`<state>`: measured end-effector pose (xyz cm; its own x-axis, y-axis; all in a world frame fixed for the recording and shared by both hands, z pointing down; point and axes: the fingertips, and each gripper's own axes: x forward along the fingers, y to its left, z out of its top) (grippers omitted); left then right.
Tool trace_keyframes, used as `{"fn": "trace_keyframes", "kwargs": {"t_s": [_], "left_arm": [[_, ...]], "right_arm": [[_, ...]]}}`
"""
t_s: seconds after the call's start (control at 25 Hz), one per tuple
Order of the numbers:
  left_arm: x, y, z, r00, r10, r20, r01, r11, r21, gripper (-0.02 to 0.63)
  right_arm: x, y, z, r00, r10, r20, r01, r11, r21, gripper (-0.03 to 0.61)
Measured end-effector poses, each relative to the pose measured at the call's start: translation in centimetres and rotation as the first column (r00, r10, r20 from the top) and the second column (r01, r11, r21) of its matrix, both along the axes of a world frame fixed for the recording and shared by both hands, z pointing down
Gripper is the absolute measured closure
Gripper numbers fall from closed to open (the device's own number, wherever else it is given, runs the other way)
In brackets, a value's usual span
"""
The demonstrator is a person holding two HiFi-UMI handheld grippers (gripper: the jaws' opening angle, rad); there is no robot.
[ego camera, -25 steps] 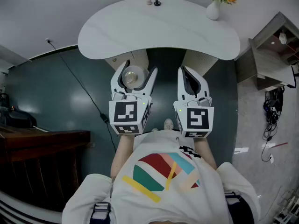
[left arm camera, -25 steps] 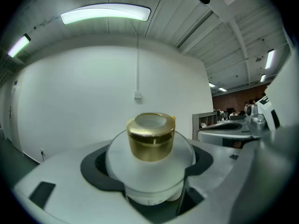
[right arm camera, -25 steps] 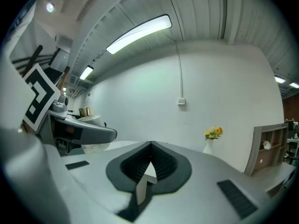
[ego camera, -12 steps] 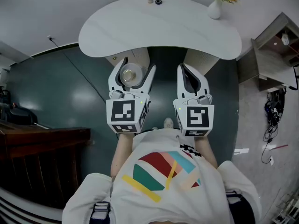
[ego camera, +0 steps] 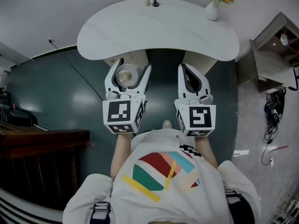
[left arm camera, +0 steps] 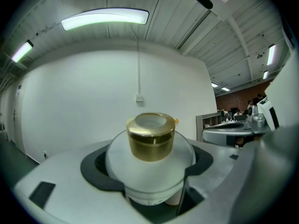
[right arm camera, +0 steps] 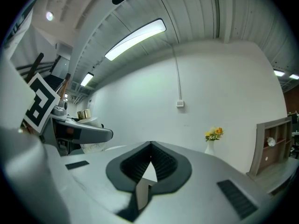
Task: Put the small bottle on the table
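At centre left, our left gripper [ego camera: 131, 70] clasps the small bottle [ego camera: 124, 74] over the dark floor [ego camera: 56, 97], just short of the white table [ego camera: 159, 36] at upper middle. At centre right, our right gripper [ego camera: 186, 73] is clenched on nothing. A flower vase [ego camera: 211, 9] stands at the table's upper-right end.

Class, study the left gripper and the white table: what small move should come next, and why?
Probably carry the left gripper forward until it is over the white table. Its jaws are shut on the small gold-capped bottle, and in the head view the bottle sits short of the table's near edge, not yet above the top.
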<state>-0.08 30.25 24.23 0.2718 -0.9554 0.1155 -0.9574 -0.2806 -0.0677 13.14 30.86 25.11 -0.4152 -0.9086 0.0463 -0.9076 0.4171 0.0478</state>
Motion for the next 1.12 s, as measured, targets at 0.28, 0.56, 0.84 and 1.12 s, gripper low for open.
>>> {"fn": "trace_keyframes", "kwargs": {"t_s": [0.28,0.56,0.84,1.12], "left_arm": [[0.4,-0.6,0.5,0.999,-0.031,-0.028,0.031,1.0,-0.003,0.259],[1.4,-0.6,0.7,0.999,-0.03,-0.032,0.03,1.0,0.0,0.259],[2.1,-1.7,-0.1,1.0,-0.019,-0.02,0.019,0.999,0.027,0.259],[2.2,-3.3,-1.1,1.0,0.001,-0.017,0.0,0.997,0.079,0.259]], "right_arm": [[1.5,-0.6,0.4,1.0,-0.011,-0.003,0.011,1.0,0.002,0.568],[2.7,-0.6,0.6,1.0,-0.008,-0.005,0.008,1.0,-0.002,0.568],[3.4,-1.1,0.5,1.0,0.003,0.0,-0.003,1.0,0.005,0.568],[3.3,-2.5,-0.3,1.0,0.01,0.002,-0.01,0.998,0.055,0.568]]}}
